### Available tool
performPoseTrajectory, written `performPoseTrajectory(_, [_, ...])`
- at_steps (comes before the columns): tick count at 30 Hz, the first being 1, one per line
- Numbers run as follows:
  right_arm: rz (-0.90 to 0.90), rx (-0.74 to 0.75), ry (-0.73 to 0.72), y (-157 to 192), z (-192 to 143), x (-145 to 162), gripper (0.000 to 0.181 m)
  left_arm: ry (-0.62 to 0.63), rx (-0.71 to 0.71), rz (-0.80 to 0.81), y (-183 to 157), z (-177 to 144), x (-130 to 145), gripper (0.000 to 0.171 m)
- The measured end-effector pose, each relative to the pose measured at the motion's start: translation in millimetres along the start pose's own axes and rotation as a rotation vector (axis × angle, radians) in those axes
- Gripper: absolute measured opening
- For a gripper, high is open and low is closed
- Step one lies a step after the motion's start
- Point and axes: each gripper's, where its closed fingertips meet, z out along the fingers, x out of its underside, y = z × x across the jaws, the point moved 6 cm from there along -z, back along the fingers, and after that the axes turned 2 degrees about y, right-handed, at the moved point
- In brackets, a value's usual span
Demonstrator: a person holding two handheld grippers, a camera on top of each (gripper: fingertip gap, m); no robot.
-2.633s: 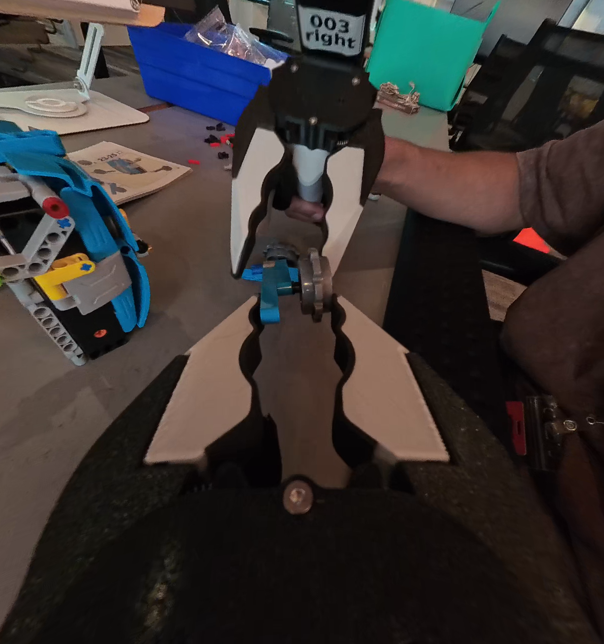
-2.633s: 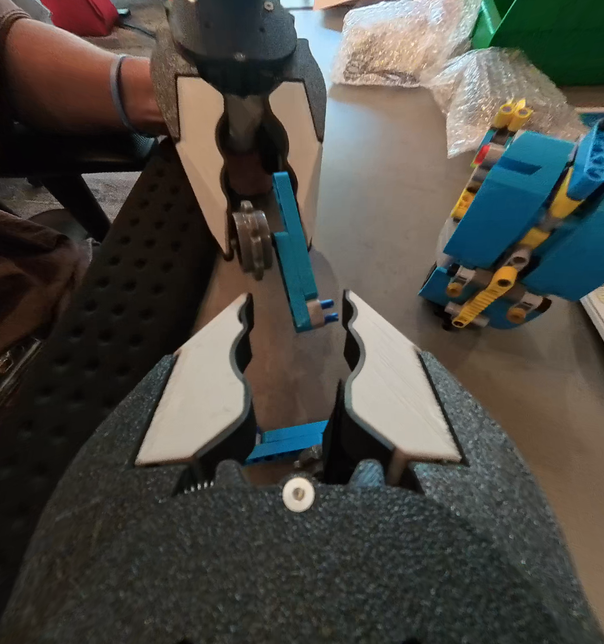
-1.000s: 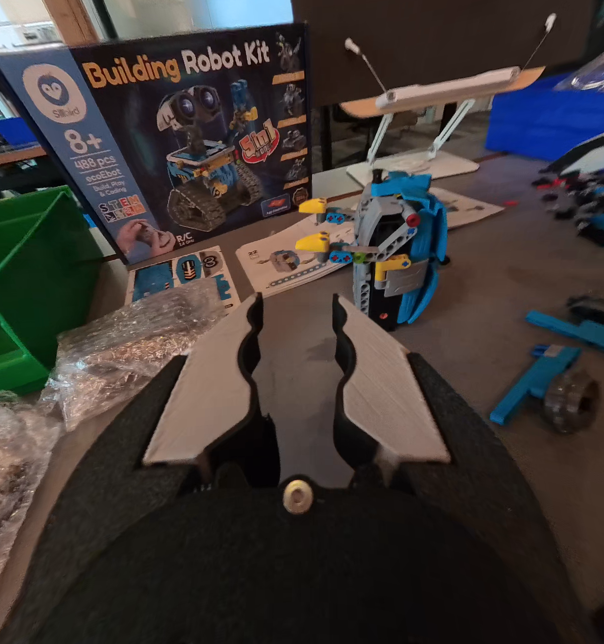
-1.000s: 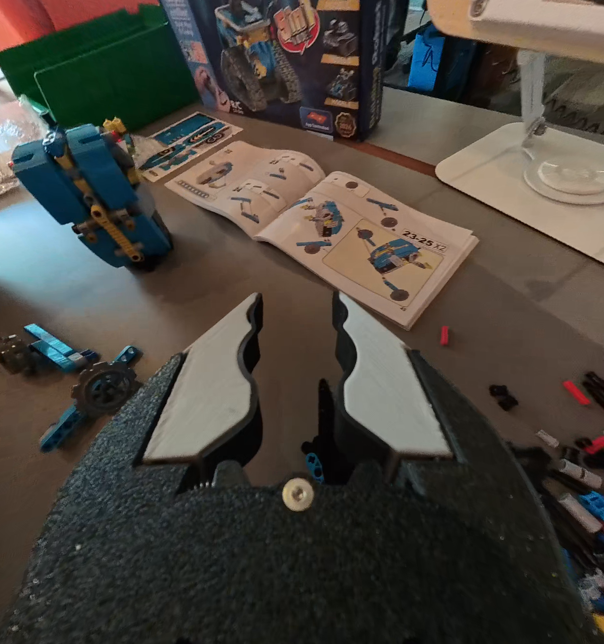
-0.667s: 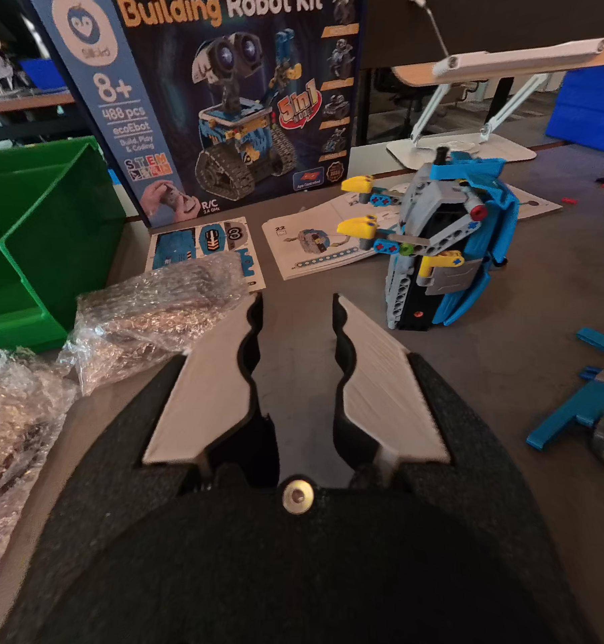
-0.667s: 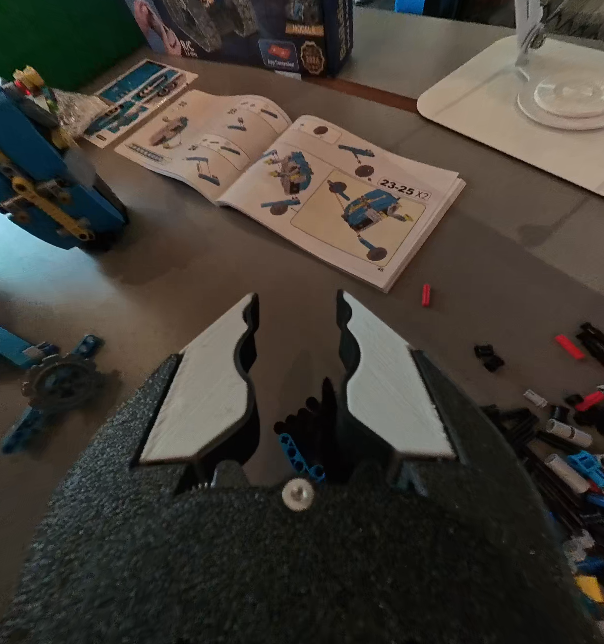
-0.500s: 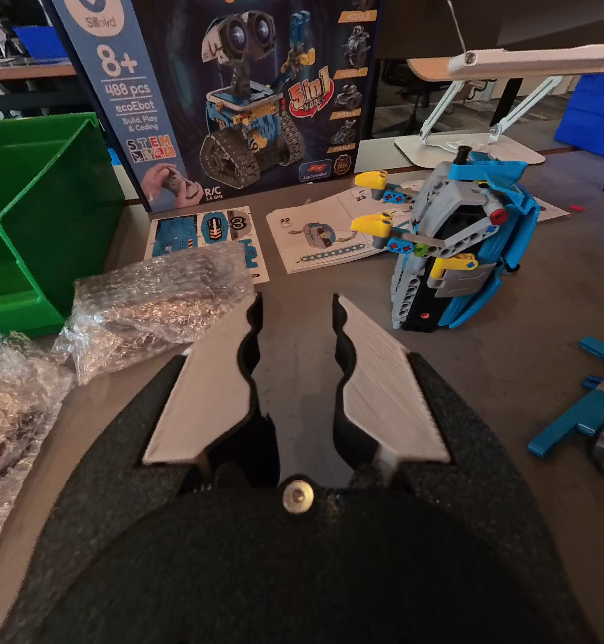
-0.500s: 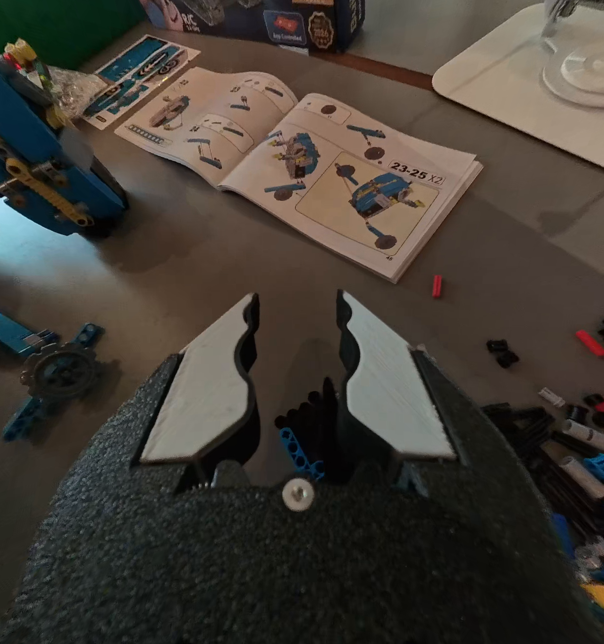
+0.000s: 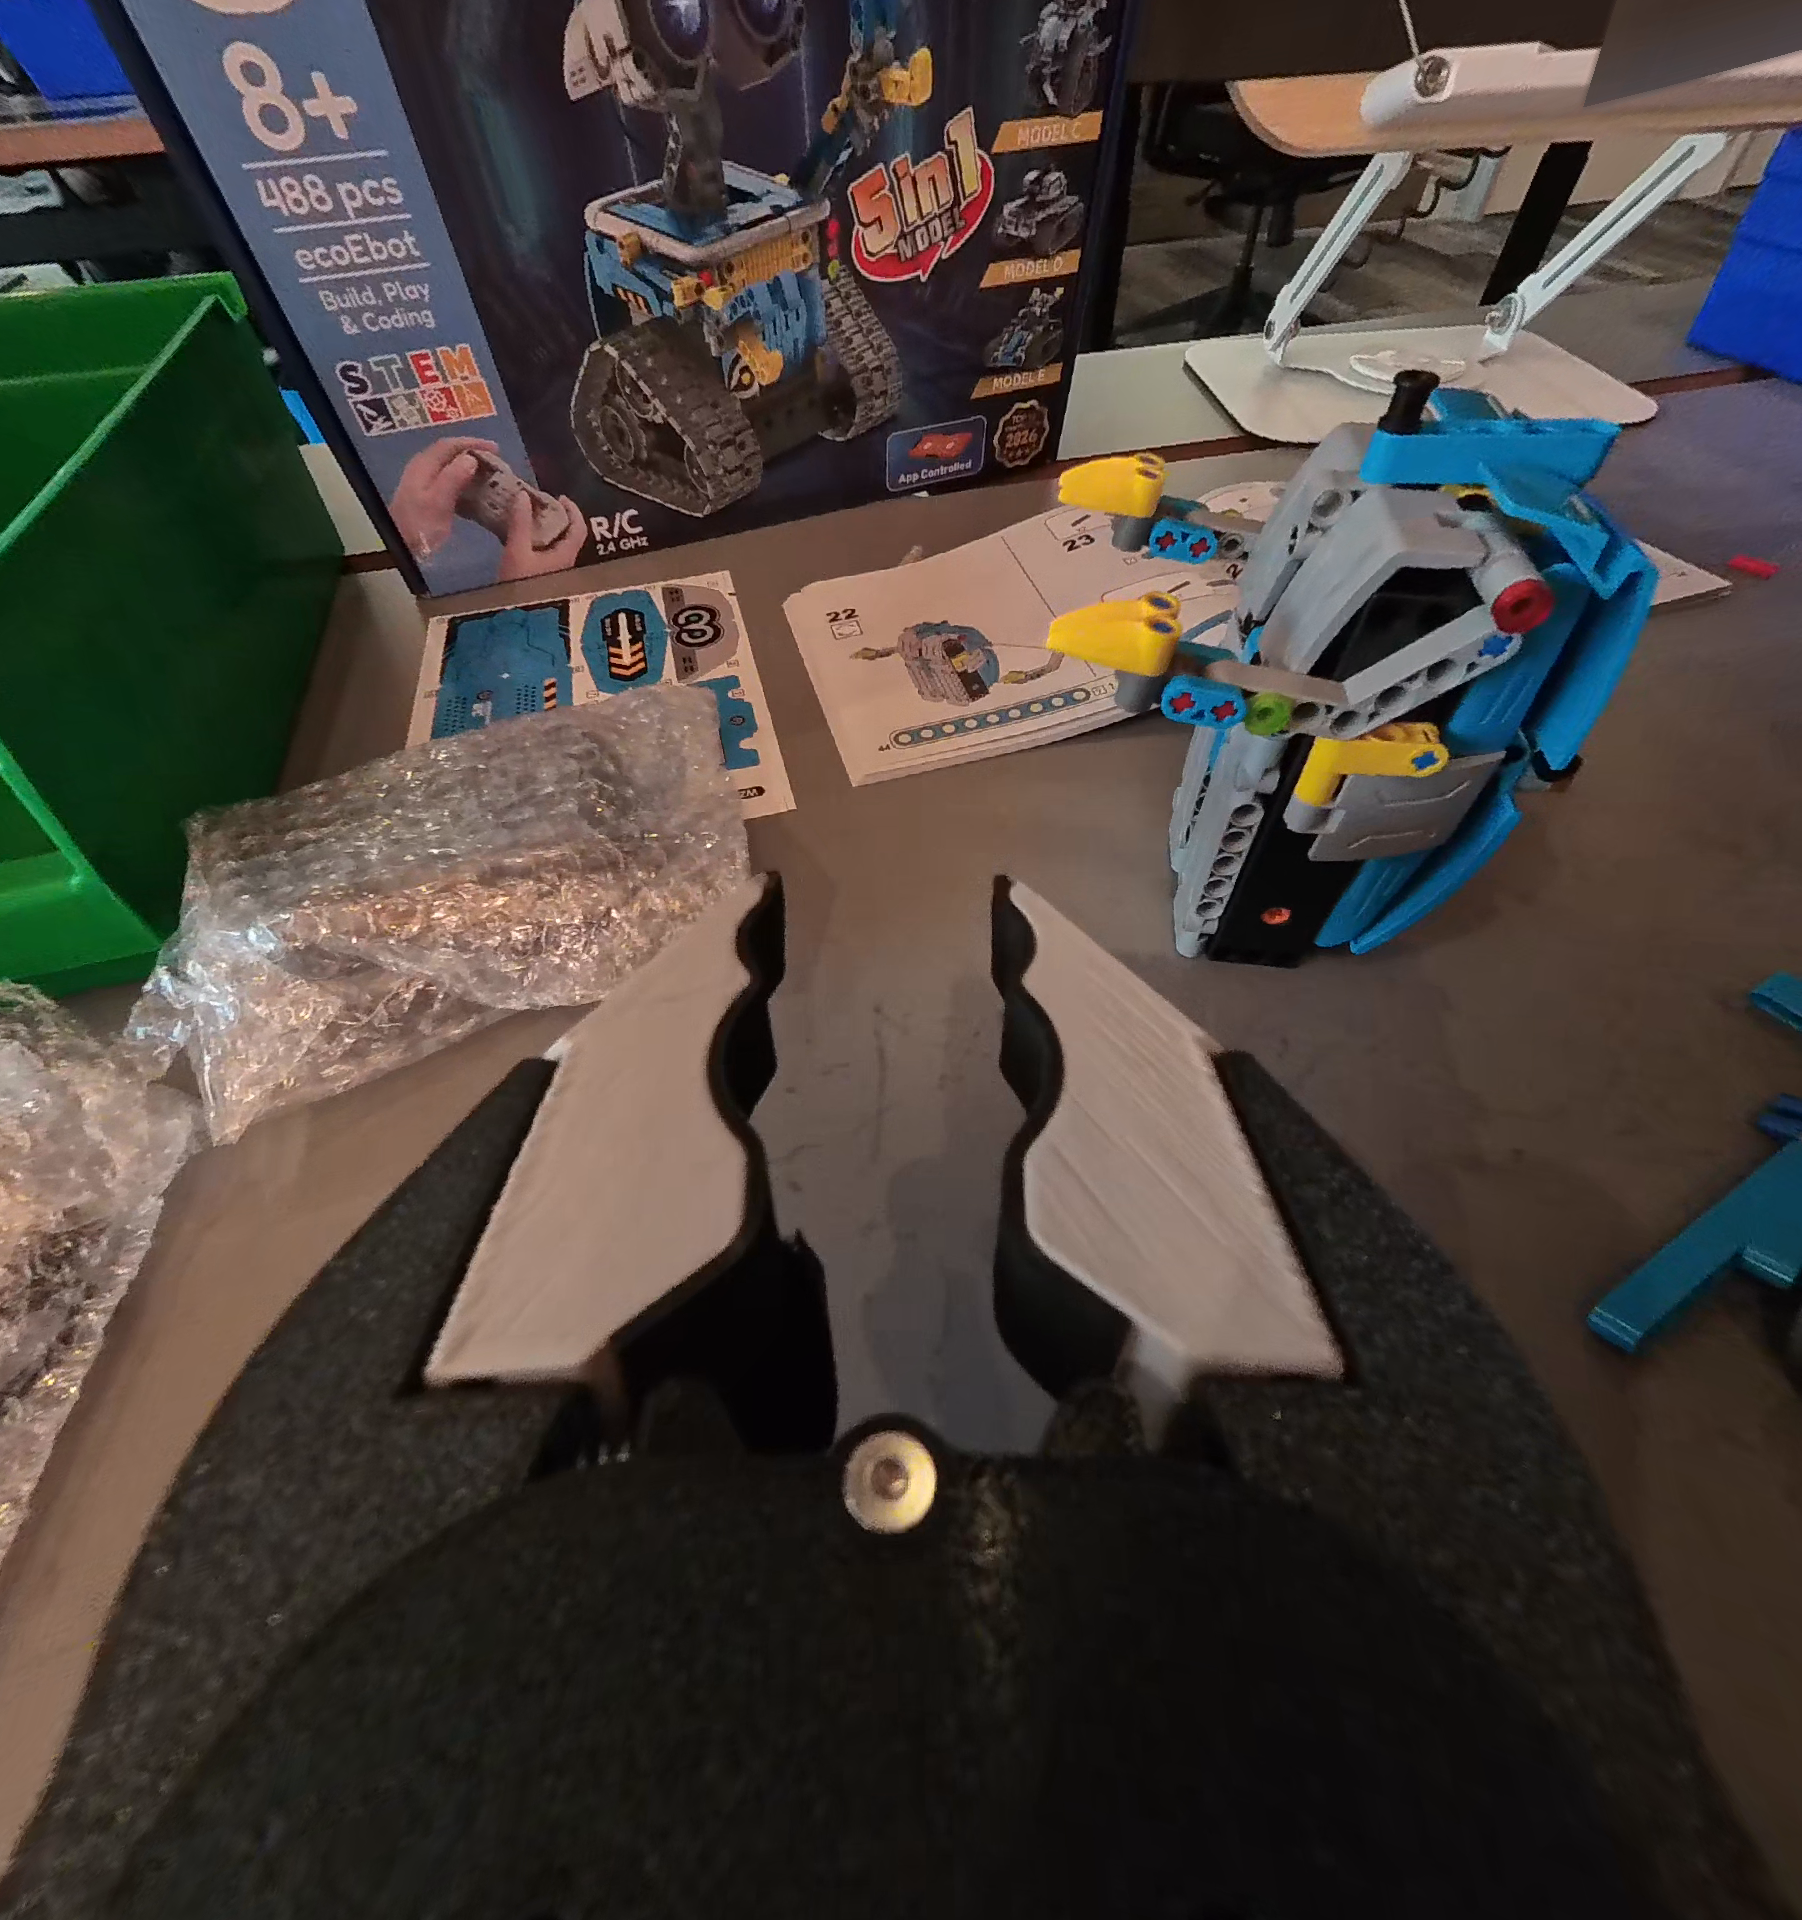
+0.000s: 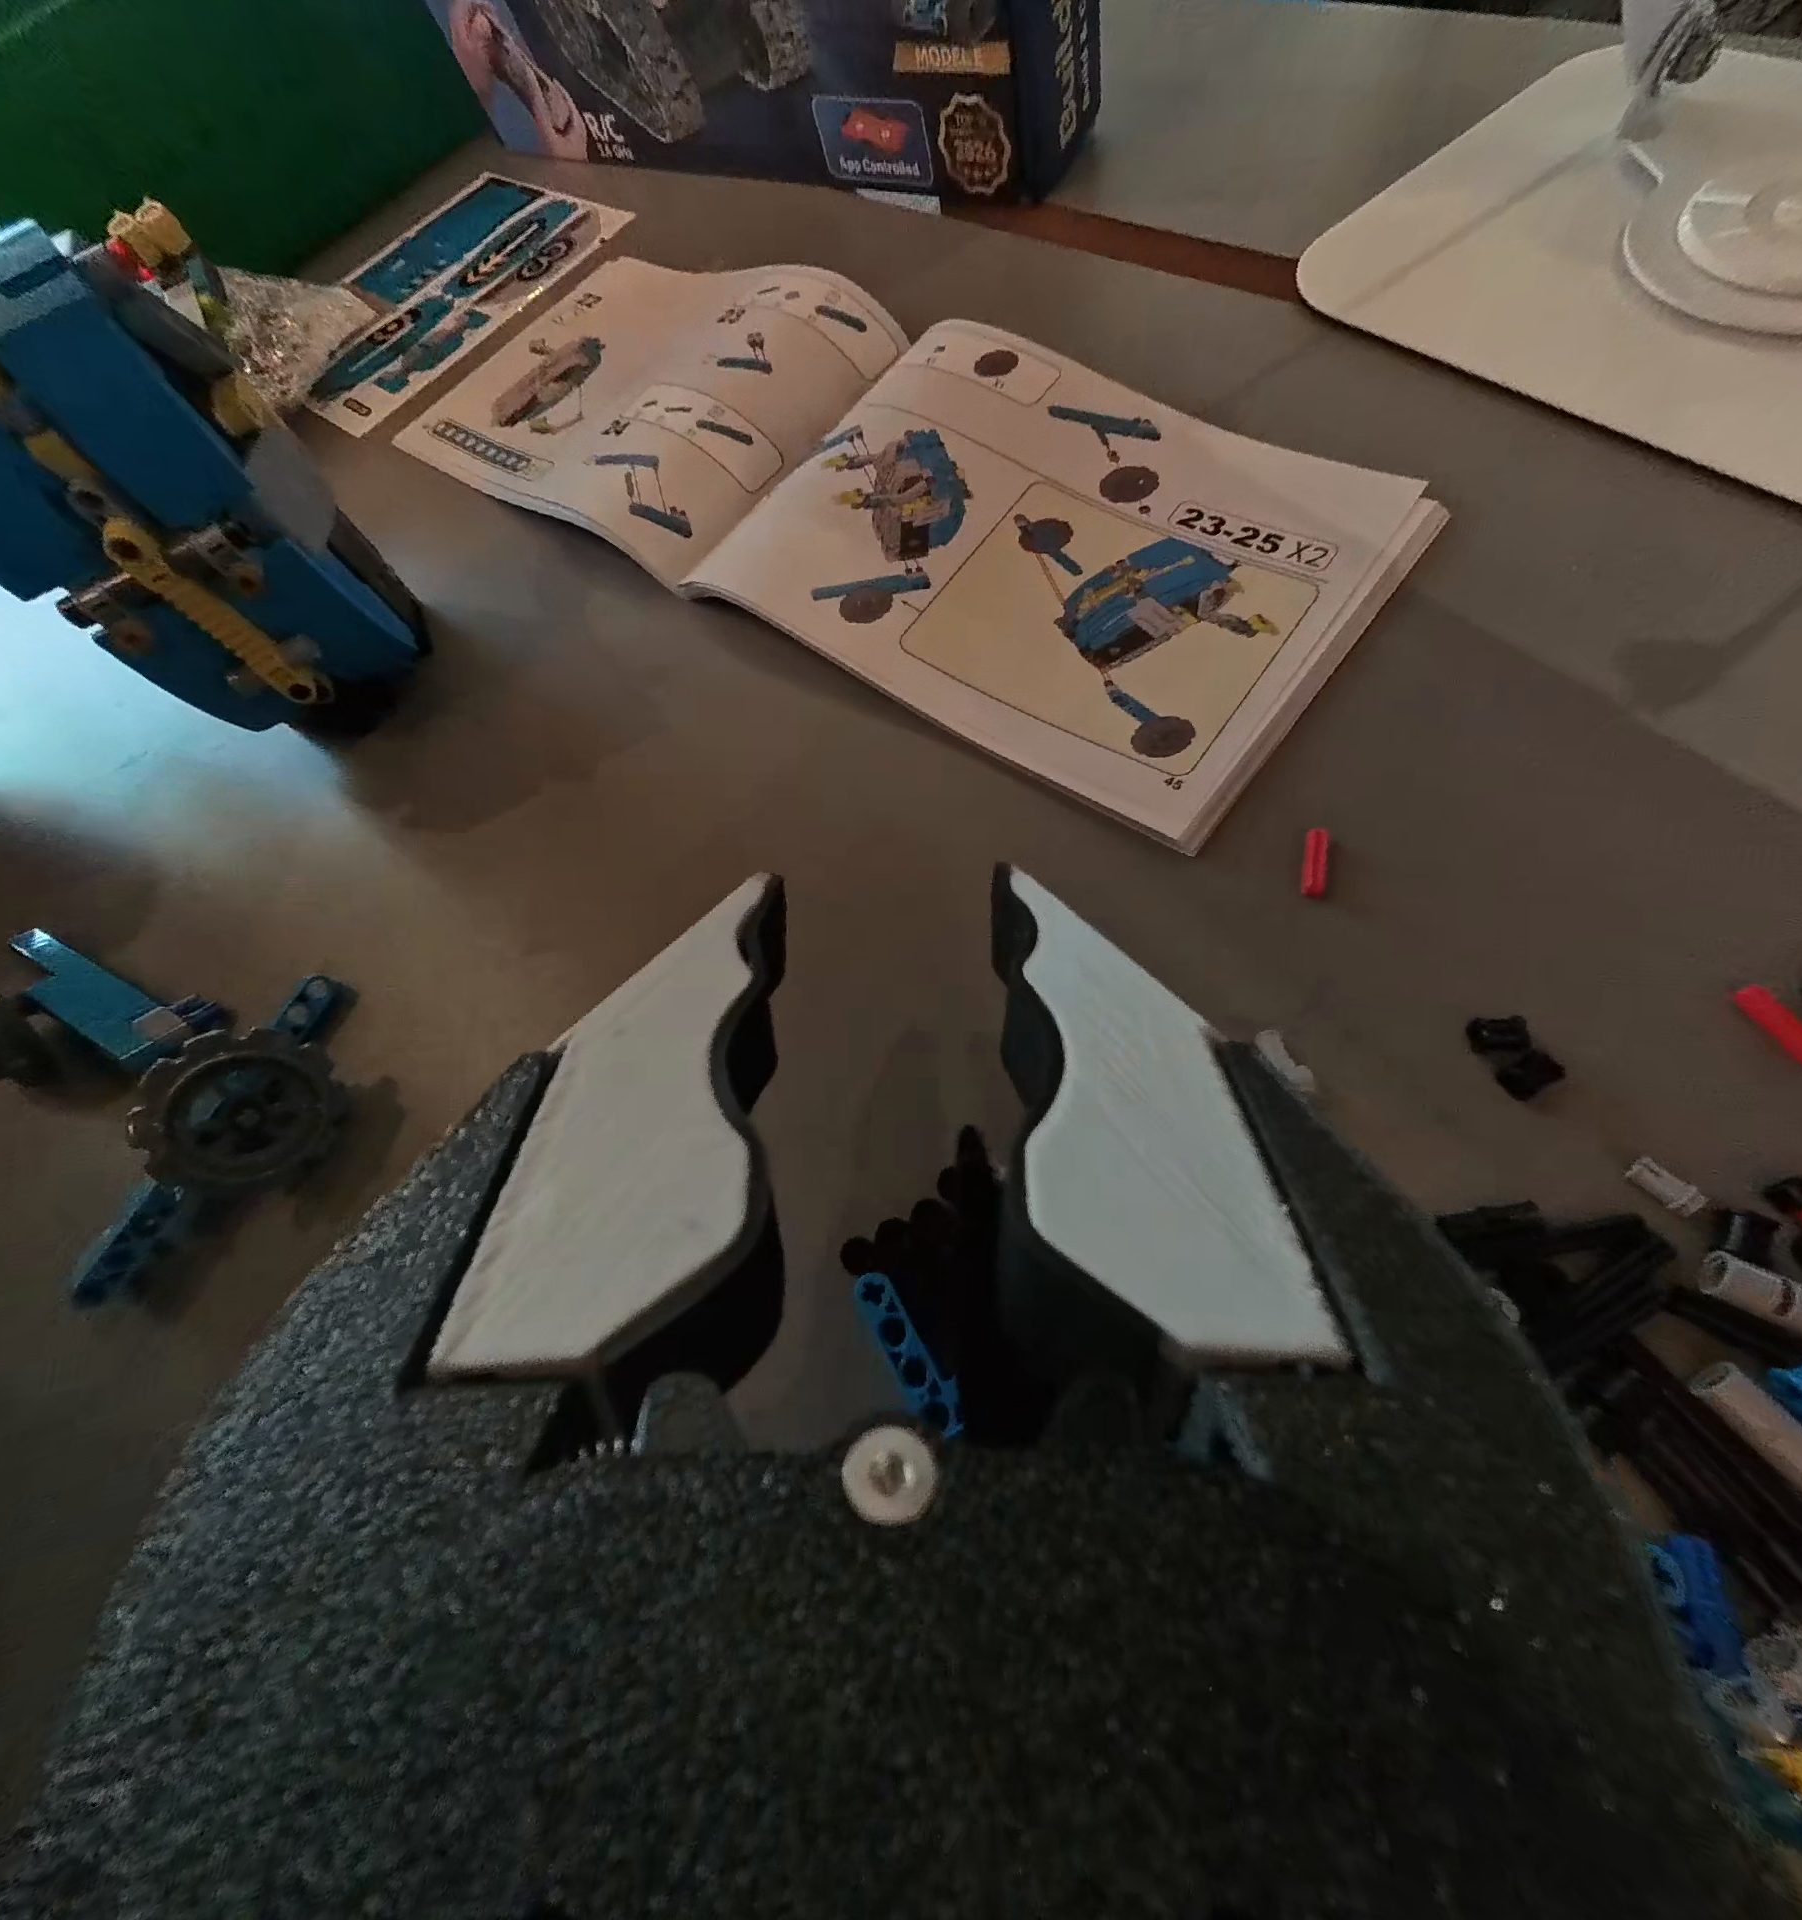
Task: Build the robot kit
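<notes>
Both grippers, left gripper (image 9: 881, 914) and right gripper (image 10: 884, 904), empty, fingers spread; blue model (image 9: 1396, 707) stands part-built, gear-and-beam piece (image 10: 222, 1112) unattached.

My dull grey tabletop (image 9: 980, 842) carries a printed kit box (image 9: 668, 260), open instruction booklet (image 10: 980, 520), crumpled bubble wrap (image 9: 440, 862), blue brick-built model (image 9: 1396, 707) and scattered loose parts (image 10: 1707, 1299).
</notes>
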Motion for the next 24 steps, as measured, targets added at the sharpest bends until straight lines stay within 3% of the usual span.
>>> performPoseTrajectory(14, [-0.029,-0.126,0.0,33.8,7.2,-5.8,0.039,0.022,0.052,0.061,-10.0,2.6,1.4,0.04])
performPoseTrajectory(19, [-0.084,-0.139,-0.016,52.7,10.9,-9.6,0.055,0.001,0.045,0.104,-15.1,0.6,0.1,0.041])
performPoseTrajectory(24, [-0.179,-0.287,-0.089,119.3,28.0,-29.2,0.075,-0.038,0.061,0.09,-18.6,-4.7,-2.6,0.041])
